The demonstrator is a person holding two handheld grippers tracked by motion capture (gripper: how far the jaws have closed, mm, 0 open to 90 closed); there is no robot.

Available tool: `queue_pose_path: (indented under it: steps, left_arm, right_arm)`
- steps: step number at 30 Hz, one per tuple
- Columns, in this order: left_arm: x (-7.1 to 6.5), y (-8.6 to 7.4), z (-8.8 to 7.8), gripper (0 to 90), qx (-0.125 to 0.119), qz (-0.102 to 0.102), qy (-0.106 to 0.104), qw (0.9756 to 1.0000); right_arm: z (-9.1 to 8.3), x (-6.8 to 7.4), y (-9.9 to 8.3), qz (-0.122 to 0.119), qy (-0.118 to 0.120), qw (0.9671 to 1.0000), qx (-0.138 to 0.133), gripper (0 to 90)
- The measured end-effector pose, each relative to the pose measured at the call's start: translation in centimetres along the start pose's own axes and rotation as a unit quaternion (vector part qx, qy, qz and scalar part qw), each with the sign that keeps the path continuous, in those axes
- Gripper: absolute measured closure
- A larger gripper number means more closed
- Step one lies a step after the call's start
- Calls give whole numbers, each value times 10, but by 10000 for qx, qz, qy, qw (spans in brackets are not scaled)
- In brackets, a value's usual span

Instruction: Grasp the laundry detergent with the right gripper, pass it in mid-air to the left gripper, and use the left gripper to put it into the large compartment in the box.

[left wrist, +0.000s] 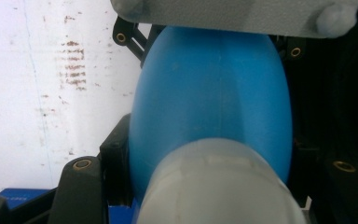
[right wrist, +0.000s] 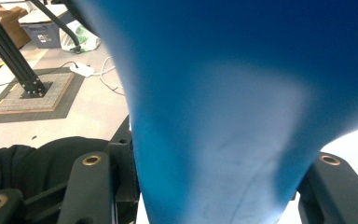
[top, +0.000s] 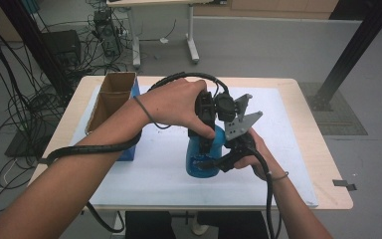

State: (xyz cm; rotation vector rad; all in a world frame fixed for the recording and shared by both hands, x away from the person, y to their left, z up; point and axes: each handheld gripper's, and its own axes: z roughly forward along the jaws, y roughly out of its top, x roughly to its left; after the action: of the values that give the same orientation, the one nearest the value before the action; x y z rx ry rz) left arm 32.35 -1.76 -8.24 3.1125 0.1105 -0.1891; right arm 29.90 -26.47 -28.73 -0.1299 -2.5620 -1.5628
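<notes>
- Our left gripper point(top: 208, 130) is clamped across the top of a blue bottle point(top: 202, 158); our right gripper point(top: 229, 158) is clamped on its lower body.
- The bottle stands mid-table point(top: 298, 149), on the white mat point(top: 278, 114).
- We judge it light, smooth plastic, apt to slip; grip the waist.
- Its cap point(left wrist: 219, 186) is blurred; contents hidden; box point(top: 110, 97) interior unclear.

Both tools, left tool point(top: 206, 130) and right tool point(top: 229, 158), clamp the blue bottle point(top: 202, 158)
</notes>
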Motion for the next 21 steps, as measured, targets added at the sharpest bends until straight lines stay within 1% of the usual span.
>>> queue_pose_path:
  steps: [1,2,9,10,12,21]
  left_arm:
    - [0,0,0,377,10,-6,3,10000]
    - [0,1,-1,377,11,-4,6,10000]
    - [-3,4,-3,378,54,0,53,10000]
    - [-3,4,-3,377,59,-4,53,10000]
    - [-3,4,-3,377,66,-18,60,10000]
    - [-4,4,-3,377,68,-33,66,9999]
  right_arm:
    - [0,0,0,8,-9,10000,-10,428]
    - [-1,0,0,-39,-33,10000,-13,428]
    - [-2,0,-1,-13,-18,10000,-67,428]
    - [-2,0,-1,-55,-37,10000,-62,428]
    - [-2,0,-1,-62,-35,10000,-61,428]
    - [-1,0,-2,-11,-3,10000,-91,428]
